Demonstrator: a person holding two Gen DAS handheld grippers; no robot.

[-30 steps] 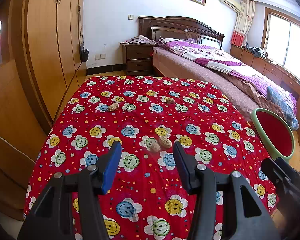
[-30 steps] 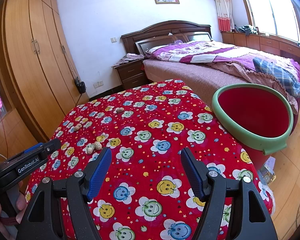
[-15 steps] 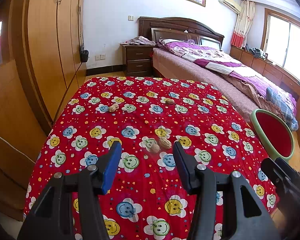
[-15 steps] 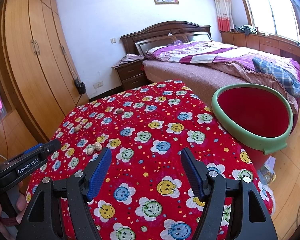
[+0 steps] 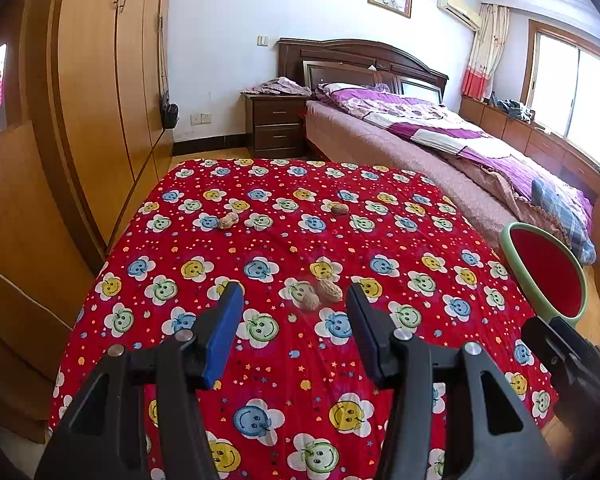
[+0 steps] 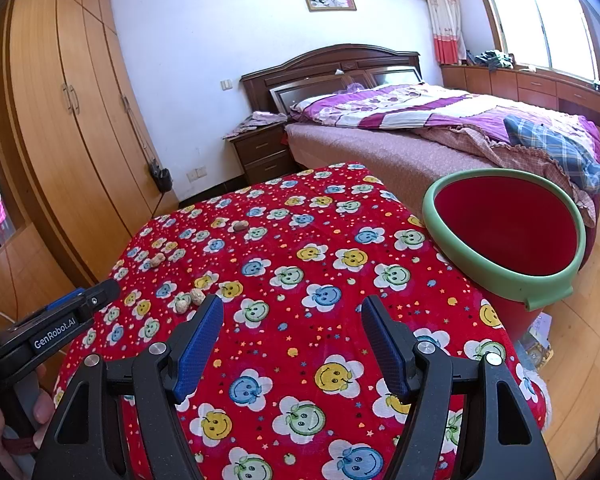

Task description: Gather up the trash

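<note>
Peanut shells lie on a table with a red smiley-flower cloth (image 5: 260, 360). Two shells (image 5: 320, 294) sit together just beyond my left gripper (image 5: 292, 300), which is open and empty, a little above the cloth. They also show in the right wrist view (image 6: 190, 300). One more shell (image 5: 228, 221) lies far left and another (image 5: 339, 209) far middle. My right gripper (image 6: 292, 312) is open and empty over the cloth's near right part. A red bin with a green rim (image 6: 508, 232) stands at the table's right edge, also seen in the left wrist view (image 5: 548, 272).
A wooden wardrobe (image 5: 100, 100) runs along the left. A bed with purple bedding (image 5: 440, 136) and a nightstand (image 5: 278, 124) stand beyond the table. The left gripper body (image 6: 52, 328) shows at the lower left of the right wrist view.
Both grippers stay open. The left view has crept slightly back and the right arm holds still; the shells have not moved.
</note>
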